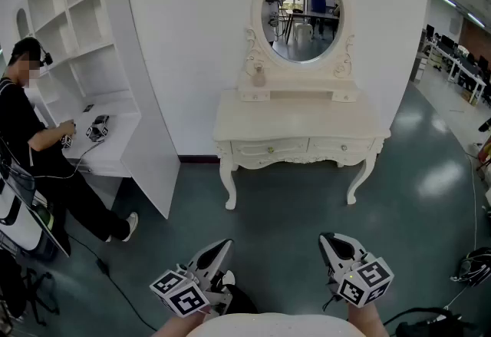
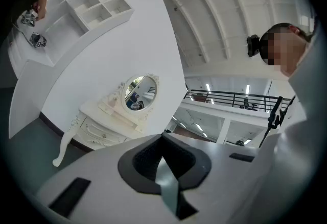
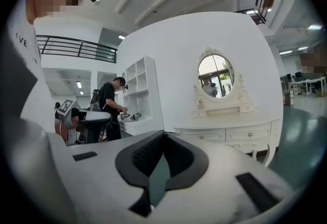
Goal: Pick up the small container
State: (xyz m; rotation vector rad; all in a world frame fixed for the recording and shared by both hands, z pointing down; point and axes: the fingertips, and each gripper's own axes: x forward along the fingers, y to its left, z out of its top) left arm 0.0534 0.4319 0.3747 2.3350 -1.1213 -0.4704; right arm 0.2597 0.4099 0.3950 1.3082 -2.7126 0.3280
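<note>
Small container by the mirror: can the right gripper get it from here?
Probably not from here. The right gripper is shut and far back, with a stretch of floor between it and the dressing table where the small container stands. Nothing blocks the path; stepping closer should do.
</note>
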